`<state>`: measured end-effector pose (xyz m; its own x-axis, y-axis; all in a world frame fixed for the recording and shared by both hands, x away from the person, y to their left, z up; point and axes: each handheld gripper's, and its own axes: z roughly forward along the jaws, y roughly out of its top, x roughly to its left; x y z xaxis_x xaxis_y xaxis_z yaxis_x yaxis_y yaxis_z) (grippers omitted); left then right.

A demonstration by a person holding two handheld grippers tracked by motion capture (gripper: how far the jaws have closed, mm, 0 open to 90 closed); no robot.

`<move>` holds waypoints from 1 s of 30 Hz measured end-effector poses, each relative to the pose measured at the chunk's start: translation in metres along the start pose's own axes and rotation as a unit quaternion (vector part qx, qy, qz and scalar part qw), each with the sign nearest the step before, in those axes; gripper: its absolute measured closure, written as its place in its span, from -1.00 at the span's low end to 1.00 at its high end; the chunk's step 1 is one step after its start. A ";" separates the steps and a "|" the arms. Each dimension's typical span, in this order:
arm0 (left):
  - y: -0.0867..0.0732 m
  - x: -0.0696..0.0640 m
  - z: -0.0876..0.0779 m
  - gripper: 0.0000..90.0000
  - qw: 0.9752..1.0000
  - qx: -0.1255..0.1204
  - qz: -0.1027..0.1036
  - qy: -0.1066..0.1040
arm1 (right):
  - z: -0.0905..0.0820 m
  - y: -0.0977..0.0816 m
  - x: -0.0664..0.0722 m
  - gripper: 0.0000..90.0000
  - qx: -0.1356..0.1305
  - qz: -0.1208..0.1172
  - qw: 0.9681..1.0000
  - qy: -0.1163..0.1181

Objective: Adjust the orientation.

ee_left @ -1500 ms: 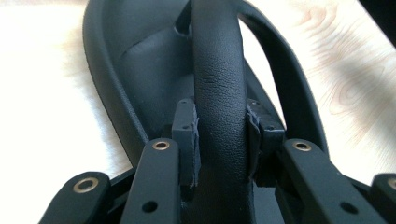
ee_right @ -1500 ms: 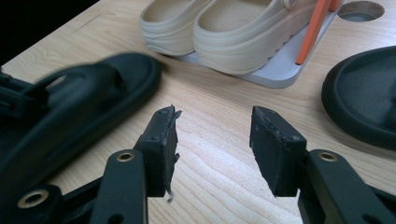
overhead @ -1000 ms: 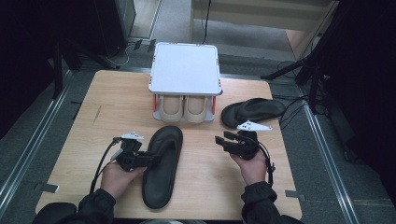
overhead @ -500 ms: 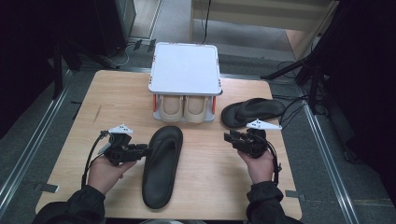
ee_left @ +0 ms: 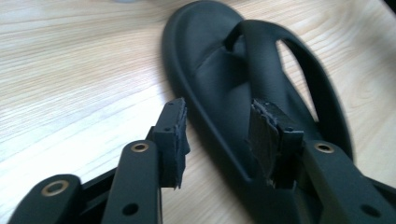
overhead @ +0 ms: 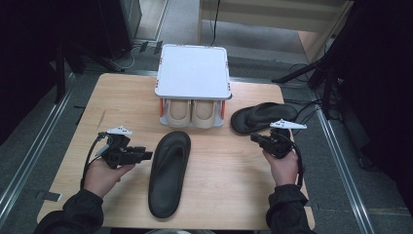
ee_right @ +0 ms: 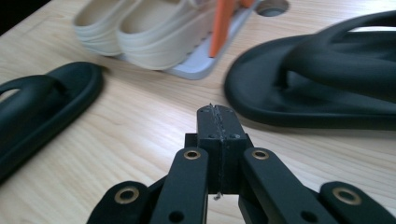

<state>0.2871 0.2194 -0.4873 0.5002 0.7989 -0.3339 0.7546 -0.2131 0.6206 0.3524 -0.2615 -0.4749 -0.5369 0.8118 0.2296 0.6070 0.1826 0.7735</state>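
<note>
One black flip-flop lies lengthwise in the middle of the wooden table. My left gripper is just left of it, pointing at its edge. In the left gripper view the gripper is open and has just been opening wider; the sandal's rim runs past the gap, untouched by the pads. A second black flip-flop lies at the right. My right gripper hovers just in front of it, and its jaws have just closed, shut on nothing.
A white two-level rack with orange posts stands at the table's back middle, with a pair of beige shoes on its lower level. Cables and dark stands surround the table on the floor. The table's right edge is close to my right hand.
My left gripper has drawn back to the left, away from the middle flip-flop. My right hand has shifted right, toward the second flip-flop, and its jaws have closed.
</note>
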 end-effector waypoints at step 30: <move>-0.014 0.005 -0.004 0.04 1.000 0.005 -0.001 -0.009 | 0.009 0.037 -0.113 1.00 -0.012 0.060 0.995 -0.085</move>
<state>0.2772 0.2282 -0.4951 0.5055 0.7896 -0.3477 0.7603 -0.2171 0.6122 0.4410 -0.3410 -0.4774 -0.3543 0.9089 0.2198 0.6457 0.0677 0.7606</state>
